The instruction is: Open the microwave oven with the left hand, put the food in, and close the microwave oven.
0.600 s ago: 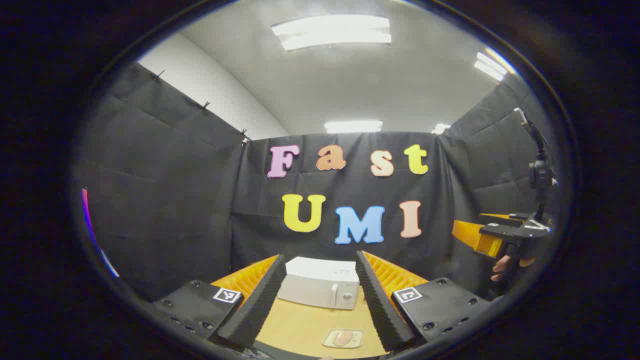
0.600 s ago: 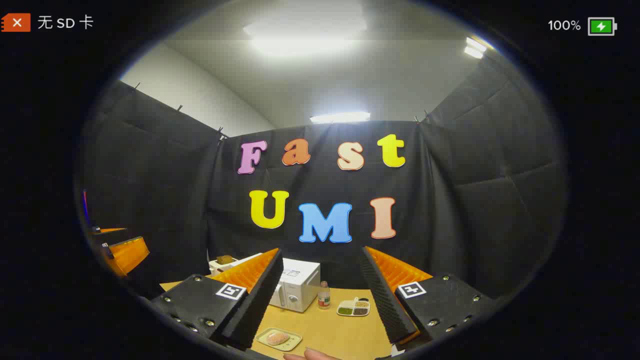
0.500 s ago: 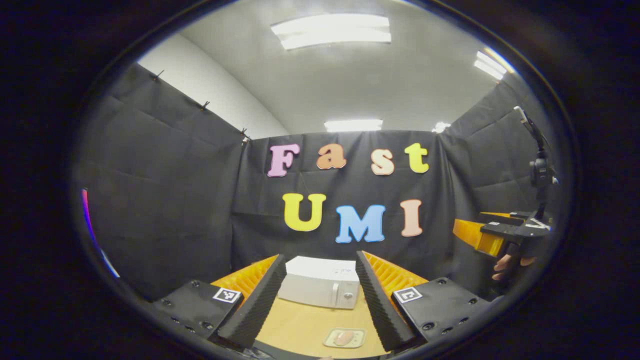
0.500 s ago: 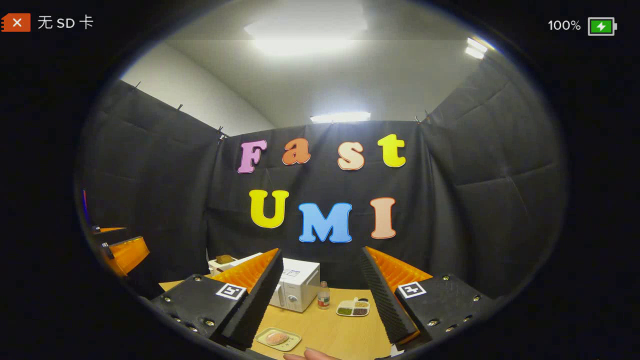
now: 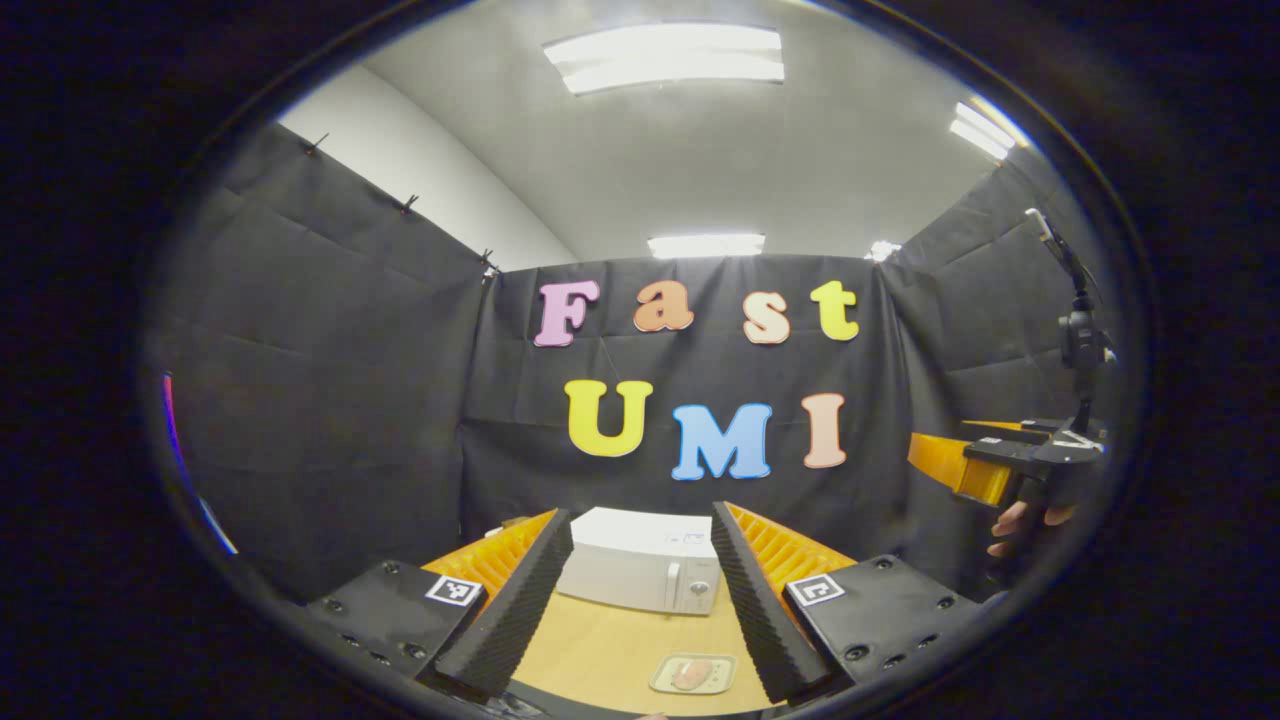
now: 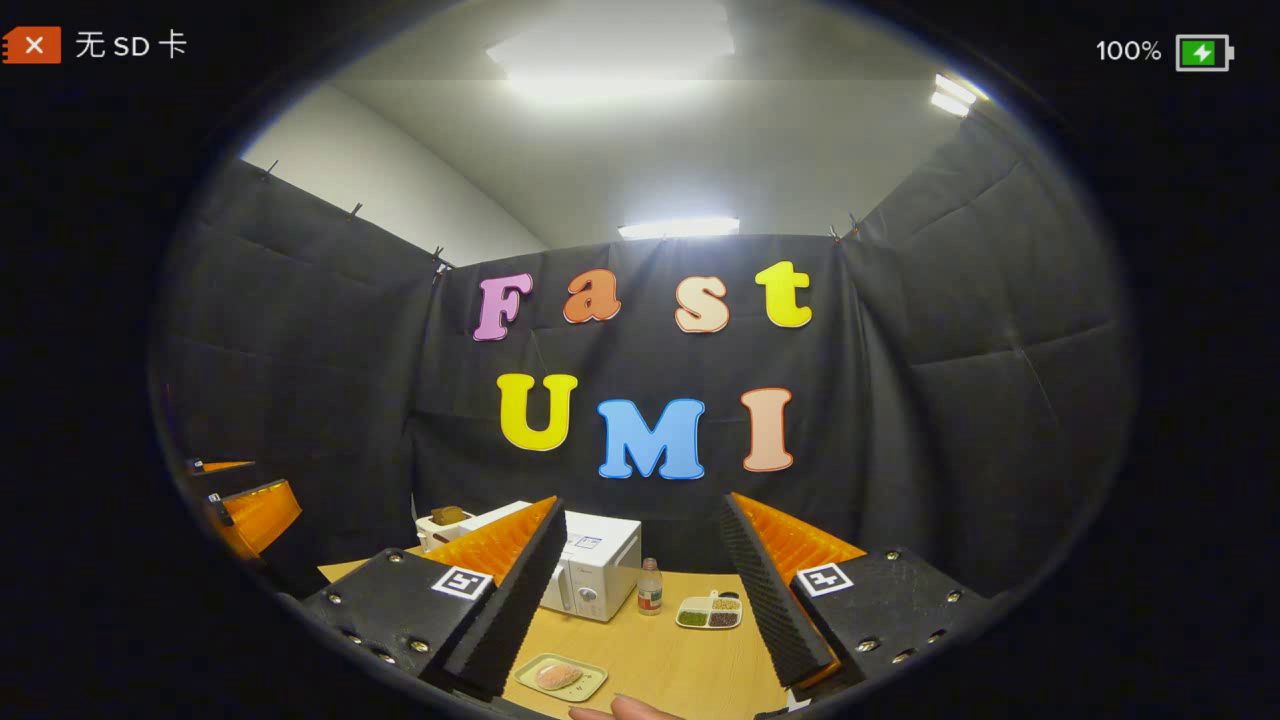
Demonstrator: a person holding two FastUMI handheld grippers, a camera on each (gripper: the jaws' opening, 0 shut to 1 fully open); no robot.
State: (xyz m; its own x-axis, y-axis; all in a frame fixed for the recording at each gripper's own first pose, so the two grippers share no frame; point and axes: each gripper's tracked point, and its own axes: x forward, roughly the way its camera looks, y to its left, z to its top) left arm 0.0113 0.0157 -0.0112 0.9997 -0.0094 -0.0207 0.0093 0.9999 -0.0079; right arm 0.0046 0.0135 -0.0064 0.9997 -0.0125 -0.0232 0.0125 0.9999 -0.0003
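Observation:
A white microwave oven (image 5: 640, 572) stands shut at the back of the wooden table (image 5: 600, 655); I also see the microwave oven (image 6: 597, 565) in the right gripper view. The food, a pinkish piece on a small pale tray (image 5: 693, 674), lies near the table's front edge, and the same tray (image 6: 558, 677) shows low in the right gripper view. My left gripper (image 5: 640, 600) hangs open above the table, well short of the microwave. My right gripper (image 6: 640, 600) is open too, with nothing between its fingers. The right gripper (image 5: 975, 468) is held by a hand at the far right.
A small bottle (image 6: 650, 587) and a divided dish of grains (image 6: 709, 612) stand right of the microwave. A white box with a brown item (image 6: 447, 522) sits behind it on the left. A fingertip (image 6: 625, 709) shows at the bottom edge.
Both views have tilted down slightly, so the wall and table sit a little higher in frame. The grippers stay open.

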